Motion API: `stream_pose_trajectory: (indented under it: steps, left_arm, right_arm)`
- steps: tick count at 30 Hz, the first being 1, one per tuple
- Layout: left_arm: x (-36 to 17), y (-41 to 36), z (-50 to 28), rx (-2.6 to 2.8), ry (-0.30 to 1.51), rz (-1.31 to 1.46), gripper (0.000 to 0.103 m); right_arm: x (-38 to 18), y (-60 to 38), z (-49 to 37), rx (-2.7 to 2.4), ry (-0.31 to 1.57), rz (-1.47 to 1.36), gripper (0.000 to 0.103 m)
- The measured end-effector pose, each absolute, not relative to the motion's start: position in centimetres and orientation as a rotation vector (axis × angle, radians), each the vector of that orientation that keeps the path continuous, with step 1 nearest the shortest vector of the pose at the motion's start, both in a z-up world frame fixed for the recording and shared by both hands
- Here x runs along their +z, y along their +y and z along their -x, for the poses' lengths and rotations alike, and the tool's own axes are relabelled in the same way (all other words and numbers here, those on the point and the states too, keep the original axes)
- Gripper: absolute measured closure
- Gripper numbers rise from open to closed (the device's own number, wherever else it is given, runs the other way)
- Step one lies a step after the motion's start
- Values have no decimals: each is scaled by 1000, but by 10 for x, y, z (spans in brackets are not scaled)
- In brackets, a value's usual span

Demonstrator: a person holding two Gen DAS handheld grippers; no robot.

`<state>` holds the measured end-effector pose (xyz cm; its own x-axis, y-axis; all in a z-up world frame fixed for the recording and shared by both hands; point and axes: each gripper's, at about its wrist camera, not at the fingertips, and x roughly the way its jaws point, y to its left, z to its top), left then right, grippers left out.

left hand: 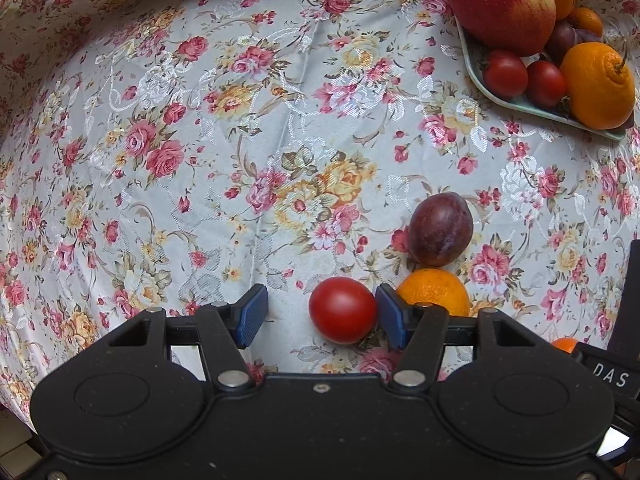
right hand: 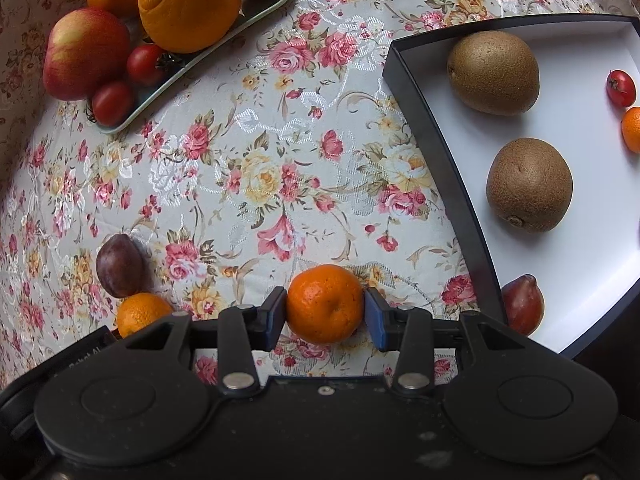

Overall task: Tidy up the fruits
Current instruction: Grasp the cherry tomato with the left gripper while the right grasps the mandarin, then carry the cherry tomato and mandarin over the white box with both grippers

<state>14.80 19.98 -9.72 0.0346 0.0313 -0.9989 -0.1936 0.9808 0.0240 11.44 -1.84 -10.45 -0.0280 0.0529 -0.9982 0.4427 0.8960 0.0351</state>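
right wrist view, lower centre: right gripper clamps mandarin; left gripper spread wide around tomato.

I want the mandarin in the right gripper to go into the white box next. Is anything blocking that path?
Only the box's black wall must be cleared. The right gripper grips the mandarin, and bare white floor lies beyond, below the kiwis.

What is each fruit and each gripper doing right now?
Left gripper: open, one finger touching the tomato.
Tomato: on the cloth, not gripped.
Right gripper: shut on the mandarin.
Mandarin: between both fingers.
Plum: lying loose on the cloth.
Kiwis: lying in the box.
Apple: piled in the dish.
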Motion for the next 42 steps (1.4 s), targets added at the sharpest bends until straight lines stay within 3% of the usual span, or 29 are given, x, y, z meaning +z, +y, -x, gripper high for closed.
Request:
stream_pose_trajectory:
  steps: [11,15,42]
  left_arm:
    - [-94,200,-144,153,1515,129,42]
    - [-91,197,-144,117,1502,151,59]
    - [-29,219,-147,278,1281,189,59]
  right_arm:
    - [-117,-2,-108,-314,1591,-326,61]
    - [-114,0,-109,-299,1578,-344,62]
    - [-53,-13,-118,-174,1339,-439,62]
